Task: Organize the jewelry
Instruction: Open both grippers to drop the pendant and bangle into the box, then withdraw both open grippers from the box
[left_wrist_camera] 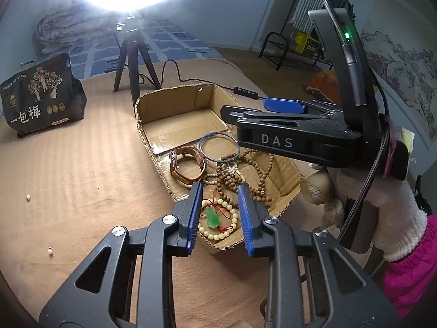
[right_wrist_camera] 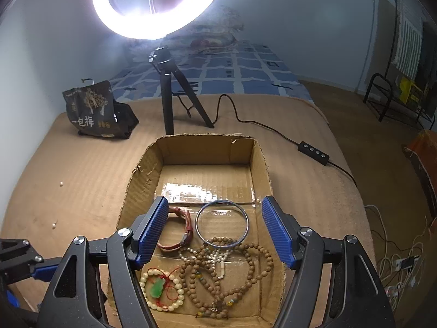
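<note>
My left tongs hang just above the near end of the cardboard box, their blue pads parted a little with nothing pressed between them; the cream bead bracelet with the green pendant lies on the box floor straight beneath the gap. My right tongs stand wide open and empty over the middle of the same box, which sits on a tan-covered bed.

To do this step well, I judge I should lift the left tongs straight up so no red cord snags on a pad, then go for the loose pieces outside the box. Those are tiny, so I would come down nearly upright and close slowly on each one.

Counted inside the box: one cream bracelet, one metal bangle at centre frame in the right view, one brown strap watch, one small white bead strand, and the long brown wooden bead strand at lower centre, which may be more than one loop; I cannot tell. At the left of the left view, two small pearl-like pieces lie on the bed.
</note>
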The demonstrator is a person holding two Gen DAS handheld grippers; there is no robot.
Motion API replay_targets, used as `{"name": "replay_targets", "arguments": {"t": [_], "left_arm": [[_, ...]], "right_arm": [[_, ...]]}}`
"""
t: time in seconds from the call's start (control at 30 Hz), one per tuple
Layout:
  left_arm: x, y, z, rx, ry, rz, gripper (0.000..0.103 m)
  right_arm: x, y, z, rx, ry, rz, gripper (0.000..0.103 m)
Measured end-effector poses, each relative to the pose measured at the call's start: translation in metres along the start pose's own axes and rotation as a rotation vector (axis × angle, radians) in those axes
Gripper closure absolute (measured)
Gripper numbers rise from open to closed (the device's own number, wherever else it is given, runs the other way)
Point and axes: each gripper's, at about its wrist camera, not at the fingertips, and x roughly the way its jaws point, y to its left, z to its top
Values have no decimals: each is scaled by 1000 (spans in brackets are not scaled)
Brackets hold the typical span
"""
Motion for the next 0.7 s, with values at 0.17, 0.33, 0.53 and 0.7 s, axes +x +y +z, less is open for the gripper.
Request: {"name": "replay_targets", "arguments": {"t": [0.17, 0.33, 0.53, 0.7], "left_arm": [[-3, 2, 0, -2, -7, 2, 77], [-6, 4, -1, 0, -10, 10, 77], [-11, 10, -2, -13, -16, 23, 77], [-19, 19, -4, -14, -27, 48, 77]], "right_arm": [[-1, -2, 1, 13, -3, -2, 32], [-4, 0, 1, 10, -8, -8, 32], [-6, 0, 3, 13, -11, -25, 32], [-12, 1, 4, 26, -22, -39, 32]]}}
